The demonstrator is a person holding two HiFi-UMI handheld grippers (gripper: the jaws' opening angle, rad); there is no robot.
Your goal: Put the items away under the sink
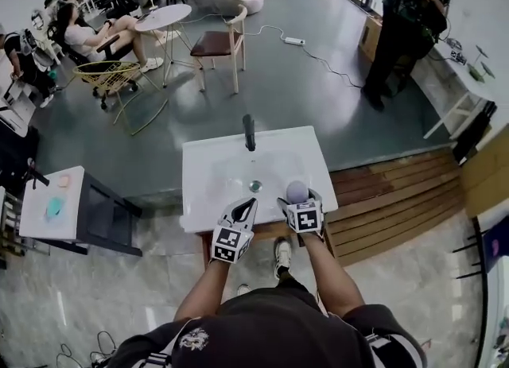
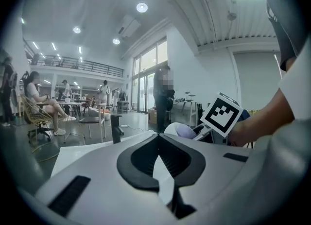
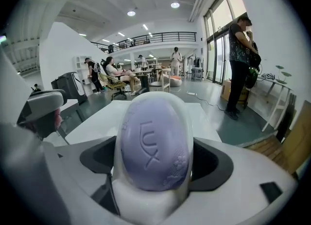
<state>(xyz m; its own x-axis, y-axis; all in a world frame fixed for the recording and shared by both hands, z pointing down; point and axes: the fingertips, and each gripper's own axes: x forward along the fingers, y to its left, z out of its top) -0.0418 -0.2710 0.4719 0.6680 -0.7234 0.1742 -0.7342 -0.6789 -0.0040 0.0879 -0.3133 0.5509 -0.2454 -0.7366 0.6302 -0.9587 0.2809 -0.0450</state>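
Standing at the near edge of the white sink top (image 1: 211,164), the person holds both grippers low over it, as the head view shows. Grey floor (image 1: 318,80) lies beyond the far edge and wooden decking (image 1: 398,199) runs off to the right.

Left gripper (image 1: 245,203): over the near edge, roughly at mid-width. Left gripper view: jaws drawn together, tips meeting, black pads (image 2: 141,158) bare, nothing between them.

Right gripper (image 1: 299,196): over the near right part of the sink top, just beside the left gripper. Its marker cube (image 2: 222,113) shows in the left gripper view. Right gripper view: jaws clamped on a white soap holder (image 3: 182,122) with the soap bar in it.

Black faucet (image 1: 249,132): upright at the middle of the far edge.

Soap bar (image 3: 153,146): purple, oval, "LUX" stamped on its face, seated in the white holder. In the head view it sits at the tip of the right gripper, above the sink top near the right edge. It is not under the sink.

Drain (image 1: 255,186): small and round, in the basin between the faucet and the two grippers, just left of the soap bar.
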